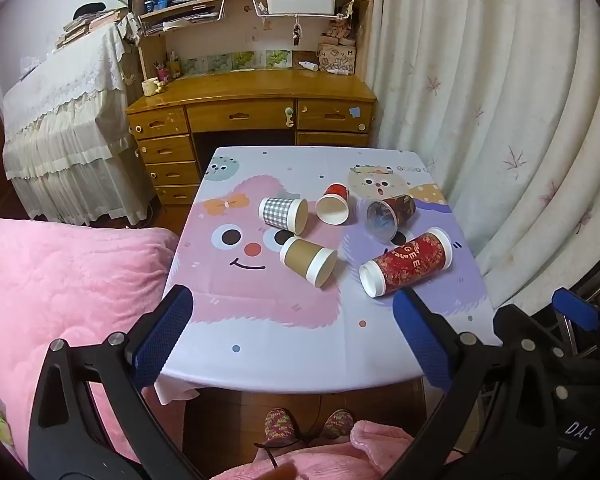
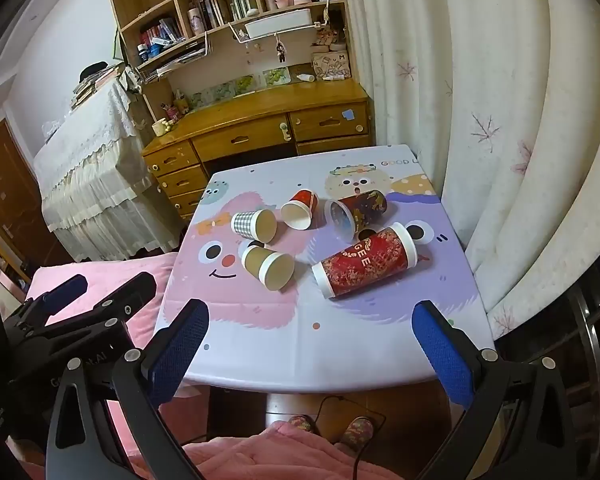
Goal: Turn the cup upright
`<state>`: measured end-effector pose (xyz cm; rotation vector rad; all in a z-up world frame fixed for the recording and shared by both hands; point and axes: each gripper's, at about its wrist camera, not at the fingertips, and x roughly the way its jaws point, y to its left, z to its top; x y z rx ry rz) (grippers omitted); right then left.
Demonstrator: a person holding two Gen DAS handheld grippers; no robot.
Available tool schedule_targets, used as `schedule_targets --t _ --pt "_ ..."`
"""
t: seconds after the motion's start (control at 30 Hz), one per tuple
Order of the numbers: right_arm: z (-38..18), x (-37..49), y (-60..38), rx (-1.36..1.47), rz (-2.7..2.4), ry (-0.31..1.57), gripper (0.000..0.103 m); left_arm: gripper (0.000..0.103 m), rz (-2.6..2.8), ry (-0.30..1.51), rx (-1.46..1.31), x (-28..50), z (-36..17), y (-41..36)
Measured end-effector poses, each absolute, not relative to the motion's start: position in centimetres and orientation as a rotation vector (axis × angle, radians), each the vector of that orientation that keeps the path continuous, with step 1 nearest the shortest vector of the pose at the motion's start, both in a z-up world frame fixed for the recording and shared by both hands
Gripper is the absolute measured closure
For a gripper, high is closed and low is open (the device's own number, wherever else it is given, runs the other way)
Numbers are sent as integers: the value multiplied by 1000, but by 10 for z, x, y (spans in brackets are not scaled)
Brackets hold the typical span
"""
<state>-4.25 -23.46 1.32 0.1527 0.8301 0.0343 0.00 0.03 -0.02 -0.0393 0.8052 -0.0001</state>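
Covering table: cartoon cloth; wooden desk & curtain behind.

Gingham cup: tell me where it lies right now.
The gingham cup lies on its side, left-most of the cluster on the cartoon tablecloth, mouth toward the small red cup, with the brown cup just nearer the camera.

Tabletop under smooth printed cloth, slight sheen. Ahead of the fingers: paper cups, matt — gingham cup, kraft-brown cup with white rim band, small red cup; tall red patterned cup glossier, white plastic-looking ends. Finger pads blue, rough textured; frames black matt plastic, metal rivets. Wooden desk varnished, glossy. Pink blanket fluffy.
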Motion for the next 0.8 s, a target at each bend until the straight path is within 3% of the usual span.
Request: schedule_targets --t 0.8 --pt "10 -35 -231 156 39 846 0 3 -3 801 -23 -1 2 -3"
